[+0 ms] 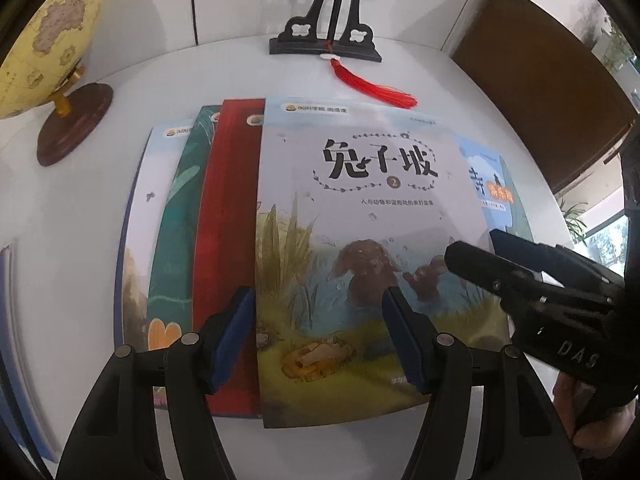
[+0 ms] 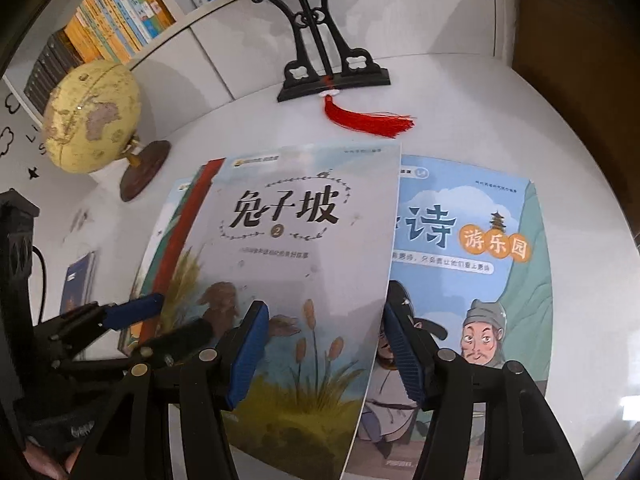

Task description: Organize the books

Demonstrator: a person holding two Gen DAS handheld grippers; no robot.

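1. My left gripper (image 1: 320,334) hangs over the near part of the rabbit book (image 1: 360,248), its jaws standing apart with nothing between the blue pads (image 1: 232,336); its left pad hovers at that book's left edge, over the red book (image 1: 228,248).
2. My right gripper (image 2: 320,354) also stands partly open and grips nothing I can see; its right pad sits at the rabbit book's right edge, above the poetry book (image 2: 472,264).
3. The rabbit book lies on top of a fanned row near the middle of the white desk (image 1: 80,216), overlapping the red book, a green book (image 1: 176,216) and a pale book (image 1: 138,216) to its left, and the poetry book to its right.
4. The covers are thin, flat and glossy; the rabbit book's right edge seems lifted slightly off the poetry book, though I cannot tell for sure.
5. The rabbit cover is pale grey-blue with bold black characters, a circled 2, brown rabbits and reeds.
6. Toward the far edge stand a black carved stand (image 1: 326,36) with a red tassel (image 1: 376,88), and at the far left corner a yellow globe (image 1: 44,40) on a round wooden base.
7. The gripper frames are matte black plastic with ribbed blue pads.
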